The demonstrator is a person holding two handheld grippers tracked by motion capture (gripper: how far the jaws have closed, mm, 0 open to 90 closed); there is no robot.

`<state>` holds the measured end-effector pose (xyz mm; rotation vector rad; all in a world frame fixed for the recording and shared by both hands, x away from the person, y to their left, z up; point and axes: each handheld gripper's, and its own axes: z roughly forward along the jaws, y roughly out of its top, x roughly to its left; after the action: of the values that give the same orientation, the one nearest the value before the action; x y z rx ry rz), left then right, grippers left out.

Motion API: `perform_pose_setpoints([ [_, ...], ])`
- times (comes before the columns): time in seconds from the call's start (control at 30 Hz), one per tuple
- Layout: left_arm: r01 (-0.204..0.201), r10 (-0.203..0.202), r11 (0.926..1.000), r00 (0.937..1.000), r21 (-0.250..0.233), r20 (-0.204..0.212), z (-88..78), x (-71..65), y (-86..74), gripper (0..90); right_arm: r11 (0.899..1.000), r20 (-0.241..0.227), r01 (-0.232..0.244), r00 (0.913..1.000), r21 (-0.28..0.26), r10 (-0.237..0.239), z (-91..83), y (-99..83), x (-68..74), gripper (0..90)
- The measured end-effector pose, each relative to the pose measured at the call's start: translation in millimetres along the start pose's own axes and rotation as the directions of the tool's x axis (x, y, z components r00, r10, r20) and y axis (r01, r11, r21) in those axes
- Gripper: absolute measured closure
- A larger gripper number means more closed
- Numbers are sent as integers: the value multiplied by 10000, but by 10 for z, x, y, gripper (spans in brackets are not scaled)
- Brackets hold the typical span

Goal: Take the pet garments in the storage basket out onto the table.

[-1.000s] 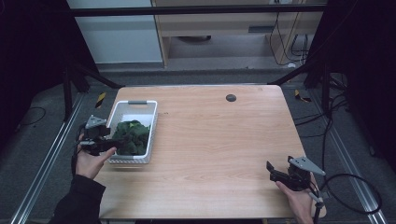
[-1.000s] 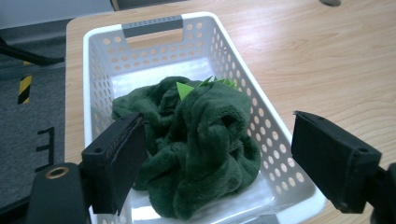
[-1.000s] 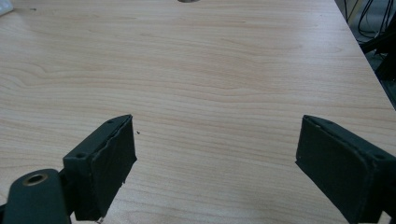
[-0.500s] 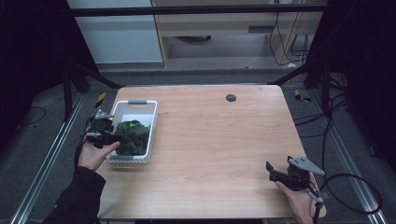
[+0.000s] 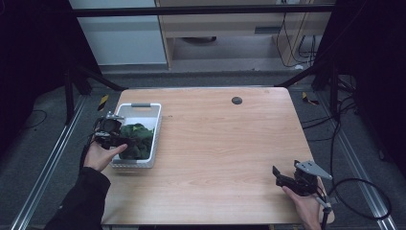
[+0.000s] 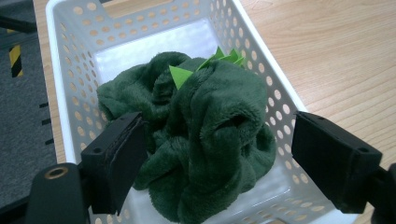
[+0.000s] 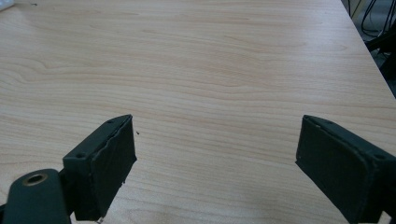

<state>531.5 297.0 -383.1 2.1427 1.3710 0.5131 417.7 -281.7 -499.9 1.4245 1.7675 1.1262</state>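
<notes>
A white perforated basket [image 5: 154, 139] [image 6: 261, 56] stands at the table's left side. A crumpled dark green plush toy [image 5: 136, 140] [image 6: 205, 135] with light green spikes lies in it. My left gripper [image 5: 118, 140] [image 6: 219, 163] hovers open just above the near end of the basket, its jaws wide on either side of the plush without touching it. My right gripper [image 5: 282, 178] [image 7: 215, 163] is open over bare wood near the table's front right corner, with nothing between its jaws.
The wooden table [image 5: 225, 143] has a small dark round cap [image 5: 236, 100] near its far edge. Cables [image 5: 364, 191] trail on the floor at the right. A black frame and rails surround the table.
My left gripper has moved from the basket's left rim up and rightward, over the plush. The right gripper has stayed in place.
</notes>
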Motion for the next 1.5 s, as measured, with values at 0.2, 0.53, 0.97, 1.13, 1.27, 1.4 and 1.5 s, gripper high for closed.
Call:
perform_pose_setpoints([
  [0.2, 56, -58, 9997, 9999, 224, 90, 70, 8, 11, 191, 10000, -25, 53, 10000, 58, -53, 5, -1, 3, 118],
  [0.53, -31, 26, 9977, 10000, 679, 84, 176, 9, 31, 210, 9999, -77, 64, 10000, 127, -63, 13, -4, 11, 117],
  [0.97, -169, 158, 9909, 9998, 1337, 90, 330, 4, 45, 243, 9997, -146, 99, 9998, 215, -96, 20, -8, 21, 117],
  [1.13, -172, 156, 9887, 9998, 1488, 122, 389, 15, 45, 262, 9996, -157, 169, 9997, 227, -165, 27, -9, 22, 117],
  [1.27, -76, 48, 9872, 9998, 1594, 179, 424, 31, 43, 311, 9995, -198, 124, 9997, 292, -118, 27, -9, 26, 116],
  [1.4, 9, -47, 9807, 9998, 1958, 191, 465, 45, 45, 370, 9994, -189, 183, 9997, 293, -178, 35, -11, 23, 116],
  [1.5, -1, -51, 9742, 9997, 2259, 225, 511, 58, 40, 411, 9993, -218, 164, 9996, 330, -157, 35, -12, 28, 115],
])
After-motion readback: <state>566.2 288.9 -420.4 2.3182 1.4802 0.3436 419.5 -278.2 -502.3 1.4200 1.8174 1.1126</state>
